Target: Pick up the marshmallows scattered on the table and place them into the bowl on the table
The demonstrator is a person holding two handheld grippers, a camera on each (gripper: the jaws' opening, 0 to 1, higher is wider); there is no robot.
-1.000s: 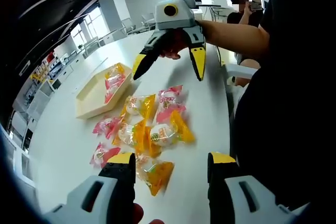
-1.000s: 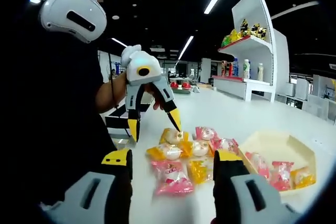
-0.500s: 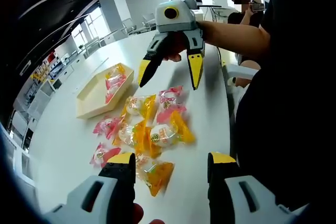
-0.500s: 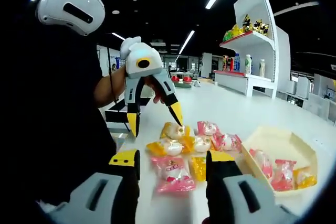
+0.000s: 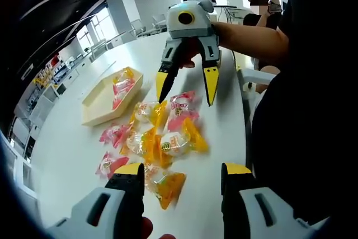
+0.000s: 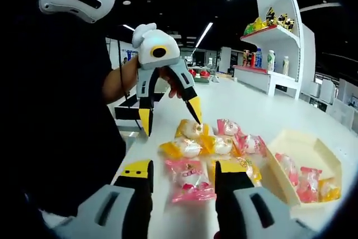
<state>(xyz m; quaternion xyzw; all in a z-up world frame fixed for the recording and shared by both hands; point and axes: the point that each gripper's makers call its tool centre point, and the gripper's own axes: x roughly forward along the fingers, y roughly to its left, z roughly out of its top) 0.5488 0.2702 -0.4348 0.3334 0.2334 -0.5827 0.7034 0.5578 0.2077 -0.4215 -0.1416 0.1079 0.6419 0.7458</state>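
**Q:** What lies nearest in the left gripper view?

**A:** The left tool [image 5: 182, 173], empty with its yellow-tipped jaws set wide, hangs over a white bench [image 5: 72, 155]. Between its tips lies an orange-wrapped marshmallow [image 5: 163, 184], the nearest of a loose cluster of wrapped marshmallows [image 5: 162, 138] in pink, yellow and orange.

**Q:** And beyond the pile?

**A:** The right tool [image 5: 187, 89] points down at the far edge of the cluster, jaws spread moderately and gripping nothing, straddling a pink-wrapped marshmallow [image 5: 180, 103] from above. Off to one side sits a cream rectangular bowl [image 5: 92, 107], already holding a few packets.

**Q:** What does the right gripper view add?

**A:** The right tool, parted, hangs above a pink packet. Past the cluster the left tool [image 6: 170, 120] hangs open. The bowl lies beside the pile. Behind stands a white shelf [image 6: 279, 54] with bottles.
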